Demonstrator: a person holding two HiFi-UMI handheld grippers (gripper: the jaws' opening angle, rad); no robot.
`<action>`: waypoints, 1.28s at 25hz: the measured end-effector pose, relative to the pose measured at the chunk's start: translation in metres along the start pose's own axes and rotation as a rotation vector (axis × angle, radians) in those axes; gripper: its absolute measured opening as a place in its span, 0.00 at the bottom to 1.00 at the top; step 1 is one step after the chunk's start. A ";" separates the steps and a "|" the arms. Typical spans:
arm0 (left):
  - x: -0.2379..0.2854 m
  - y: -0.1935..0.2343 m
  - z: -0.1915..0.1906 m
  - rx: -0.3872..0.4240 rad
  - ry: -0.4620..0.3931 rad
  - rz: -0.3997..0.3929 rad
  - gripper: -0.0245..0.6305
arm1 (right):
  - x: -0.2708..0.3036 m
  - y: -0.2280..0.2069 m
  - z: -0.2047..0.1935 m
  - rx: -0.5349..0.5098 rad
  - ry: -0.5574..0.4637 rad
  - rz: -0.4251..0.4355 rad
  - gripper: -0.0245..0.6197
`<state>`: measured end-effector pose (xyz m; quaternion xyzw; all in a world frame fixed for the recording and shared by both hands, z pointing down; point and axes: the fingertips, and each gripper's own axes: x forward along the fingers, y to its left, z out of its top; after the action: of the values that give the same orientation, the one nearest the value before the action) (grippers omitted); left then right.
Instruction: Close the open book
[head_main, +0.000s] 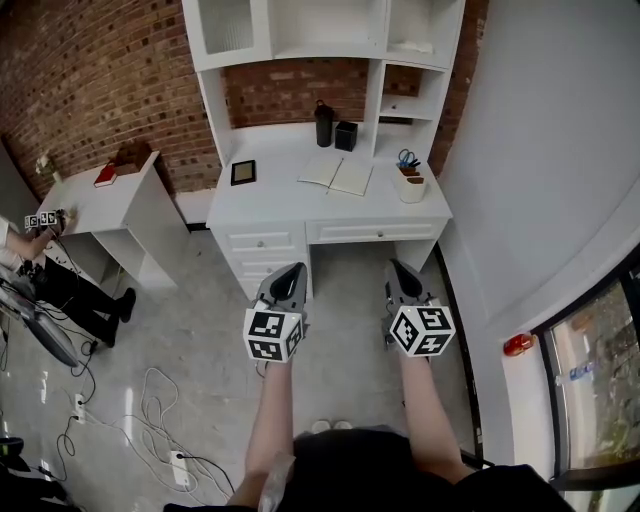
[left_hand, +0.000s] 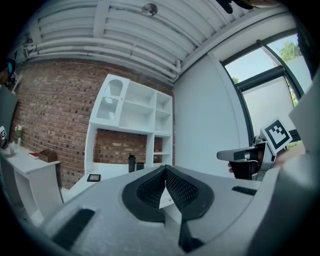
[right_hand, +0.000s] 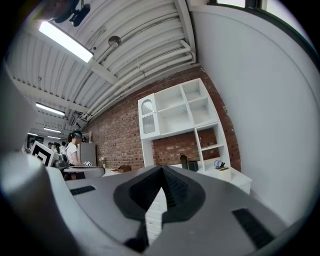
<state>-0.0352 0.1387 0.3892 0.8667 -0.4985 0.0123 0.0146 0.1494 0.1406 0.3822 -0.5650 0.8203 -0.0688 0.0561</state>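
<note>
The open book (head_main: 337, 173) lies flat on the white desk (head_main: 290, 205) against the brick wall, its pages facing up. Both grippers hover over the floor in front of the desk drawers, well short of the book. My left gripper (head_main: 291, 271) is shut with nothing in it, and its jaws meet at the tip (left_hand: 165, 168). My right gripper (head_main: 399, 267) is also shut and empty, its jaws touching (right_hand: 162, 168). Neither gripper view shows the book; the jaws hide the desk top.
On the desk stand a black tablet (head_main: 243, 172), a black bottle (head_main: 323, 123), a black box (head_main: 346, 135) and a pen holder with scissors (head_main: 409, 180). A white side table (head_main: 110, 195) holds a red book (head_main: 105, 175). Cables and a power strip (head_main: 180, 465) lie on the floor at left.
</note>
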 end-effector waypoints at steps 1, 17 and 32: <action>0.000 -0.001 0.000 -0.001 0.001 -0.001 0.05 | -0.001 0.000 0.000 -0.005 0.002 -0.002 0.04; -0.026 0.001 -0.032 -0.046 0.055 0.012 0.05 | -0.027 0.016 0.005 -0.067 -0.053 0.016 0.26; -0.045 0.038 -0.033 -0.083 0.034 0.032 0.05 | -0.017 0.020 -0.014 -0.035 -0.029 -0.015 0.36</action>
<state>-0.0907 0.1596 0.4208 0.8569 -0.5121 0.0064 0.0587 0.1350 0.1643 0.3925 -0.5728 0.8163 -0.0467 0.0579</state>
